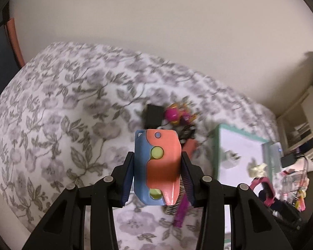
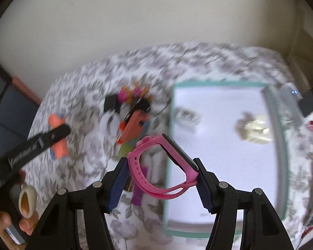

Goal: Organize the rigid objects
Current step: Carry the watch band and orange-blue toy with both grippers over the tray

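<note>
Floral bedsheet [image 1: 52, 108] beneath both; left tool [image 1: 157, 162] pinched orange-blue toy [image 1: 158, 162]; right tool [image 2: 161, 177] pinched pink smartwatch [image 2: 162, 166]; beige wall [image 1: 156, 20] ahead.

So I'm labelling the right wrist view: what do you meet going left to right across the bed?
Left gripper holding an orange and blue toy → pile of small toys → pink watch → white tray with a teal rim.

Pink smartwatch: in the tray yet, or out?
Out. The pink smartwatch is clamped between the right gripper fingers, above the teal-rimmed tray.
</note>
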Available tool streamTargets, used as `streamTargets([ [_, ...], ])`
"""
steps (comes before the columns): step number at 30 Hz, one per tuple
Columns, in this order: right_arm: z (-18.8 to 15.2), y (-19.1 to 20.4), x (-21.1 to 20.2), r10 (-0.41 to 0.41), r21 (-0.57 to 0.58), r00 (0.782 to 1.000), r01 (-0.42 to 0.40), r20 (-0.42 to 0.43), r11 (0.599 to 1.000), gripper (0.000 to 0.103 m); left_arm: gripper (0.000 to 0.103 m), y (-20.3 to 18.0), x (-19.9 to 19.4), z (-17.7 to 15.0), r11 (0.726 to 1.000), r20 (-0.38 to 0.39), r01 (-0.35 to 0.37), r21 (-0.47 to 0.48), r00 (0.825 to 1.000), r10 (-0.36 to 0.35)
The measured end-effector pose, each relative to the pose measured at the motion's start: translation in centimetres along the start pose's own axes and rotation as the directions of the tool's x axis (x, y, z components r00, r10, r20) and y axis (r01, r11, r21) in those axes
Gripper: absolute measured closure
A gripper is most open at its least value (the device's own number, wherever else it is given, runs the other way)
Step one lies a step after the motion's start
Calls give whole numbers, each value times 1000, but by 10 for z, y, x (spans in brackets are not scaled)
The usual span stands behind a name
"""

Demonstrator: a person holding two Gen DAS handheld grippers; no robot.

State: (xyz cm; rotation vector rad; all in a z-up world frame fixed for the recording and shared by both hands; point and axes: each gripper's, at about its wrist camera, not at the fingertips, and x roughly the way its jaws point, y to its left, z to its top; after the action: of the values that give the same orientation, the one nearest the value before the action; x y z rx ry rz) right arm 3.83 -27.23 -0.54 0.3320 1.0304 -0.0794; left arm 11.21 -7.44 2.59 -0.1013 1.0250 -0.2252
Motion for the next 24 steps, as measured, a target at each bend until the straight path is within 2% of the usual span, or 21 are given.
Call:
streamTargets([
  [5, 6, -23, -32, -64, 54, 994, 59, 83, 997, 39, 59, -26, -9, -5, 998, 38, 32, 61, 999, -35],
  [11, 7, -60, -61, -185, 126, 973, 168, 139, 978, 39, 59, -69, -11, -24, 981, 44, 71, 179, 996, -80],
  [18, 6, -101, -74, -266, 212, 953, 233, 142, 949, 39, 59, -124, -4, -59, 937, 22, 73, 341, 996, -86],
  [22, 4, -115, -65, -258, 234, 958, 226, 121, 946, 39, 59, -150, 16, -82, 905, -6, 52, 422, 999, -54],
  [24, 2, -120, -57, -259, 244, 961, 230, 96, 942, 39, 59, -159, 30, -93, 892, -47, 57, 449, 998, -40],
])
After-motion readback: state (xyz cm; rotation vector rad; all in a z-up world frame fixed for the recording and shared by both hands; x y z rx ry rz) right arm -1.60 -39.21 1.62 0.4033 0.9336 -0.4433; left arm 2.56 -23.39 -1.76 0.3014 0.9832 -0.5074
